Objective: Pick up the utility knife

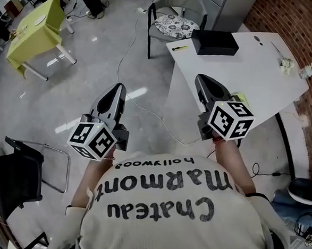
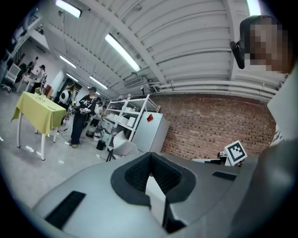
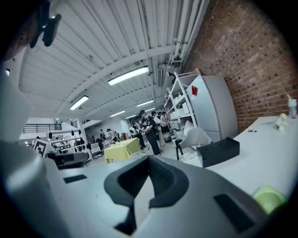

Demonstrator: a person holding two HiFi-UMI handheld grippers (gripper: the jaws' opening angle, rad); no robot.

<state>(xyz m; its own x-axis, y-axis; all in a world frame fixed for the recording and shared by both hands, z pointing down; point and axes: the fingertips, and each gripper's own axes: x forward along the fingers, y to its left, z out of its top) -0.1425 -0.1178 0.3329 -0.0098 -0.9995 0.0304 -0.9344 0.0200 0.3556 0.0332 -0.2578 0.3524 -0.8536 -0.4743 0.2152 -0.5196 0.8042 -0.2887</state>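
Yellow utility knife [image 1: 178,47] (head view, not left)

yellow thing [image 1: 243,96] half hidden (behind right claw [image 1: 203,79]), black chair [image 1: 13,178] cropped

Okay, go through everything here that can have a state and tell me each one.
left tongs, shut, empty.
right tongs, shut, empty.
utility knife, lying untouched near the white table edge; blade too small to tell.
black box, closed, flat on the table.
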